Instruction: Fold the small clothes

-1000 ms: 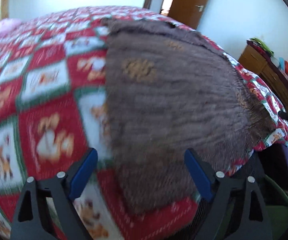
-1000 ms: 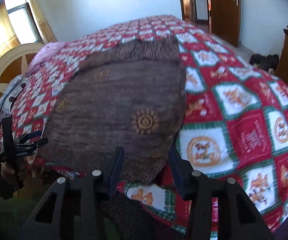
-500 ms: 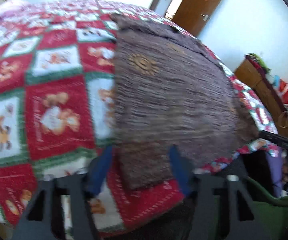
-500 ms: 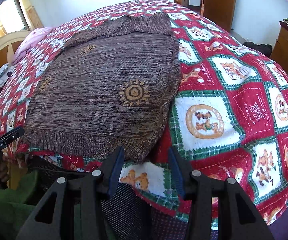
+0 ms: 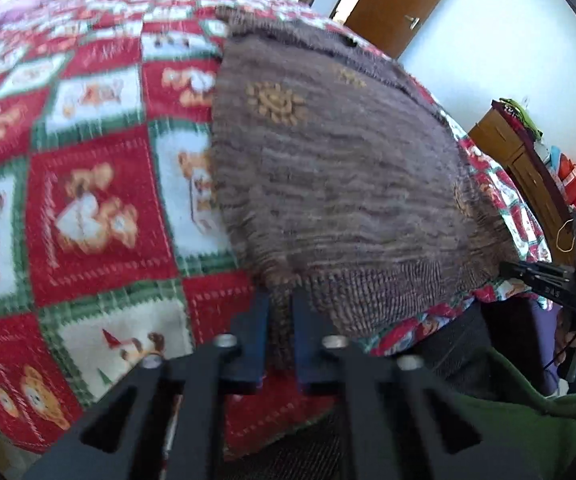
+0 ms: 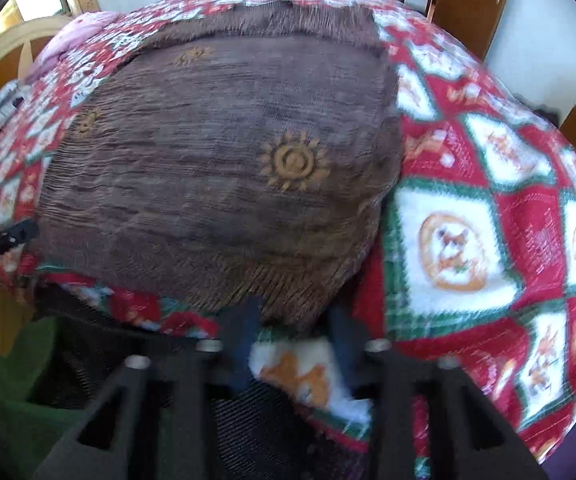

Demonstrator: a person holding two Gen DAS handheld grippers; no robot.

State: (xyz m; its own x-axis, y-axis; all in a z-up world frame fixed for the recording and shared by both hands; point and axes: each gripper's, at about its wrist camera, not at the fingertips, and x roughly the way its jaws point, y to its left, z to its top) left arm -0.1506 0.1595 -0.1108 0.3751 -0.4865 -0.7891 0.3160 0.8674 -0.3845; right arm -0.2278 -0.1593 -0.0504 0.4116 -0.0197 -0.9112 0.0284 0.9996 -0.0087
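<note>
Now the left tool [image 5: 280, 316] has closed: half a second ago its jaws stood apart around the near hem of the brown sweater [image 5: 336, 168], and here they are pinched narrow on the hem's near left corner, with knit bunched between them. The right tool [image 6: 294, 326] has moved in as well; its jaws are wide, straddling the sweater's near right corner at the near edge of the bed [image 6: 468, 240], with cloth between them but nothing gripped yet. By my judgement one corner is secured and the other is about to be, so the bottom hem can then be lifted and carried toward the collar for a first fold.

The sweater lies flat, front up, on the red and green patchwork blanket [image 5: 88, 208], its hem along the near edge of the bed and its collar toward the far side. Both views are motion-blurred.

Around it: a wooden door [image 5: 404, 4] and a dresser [image 5: 528, 168] with red items beyond the bed's right side, a headboard [image 6: 16, 48] and window to the left. Nothing lies on the sweater. The likely snag is the right tool catching the blanket along with the knit.
</note>
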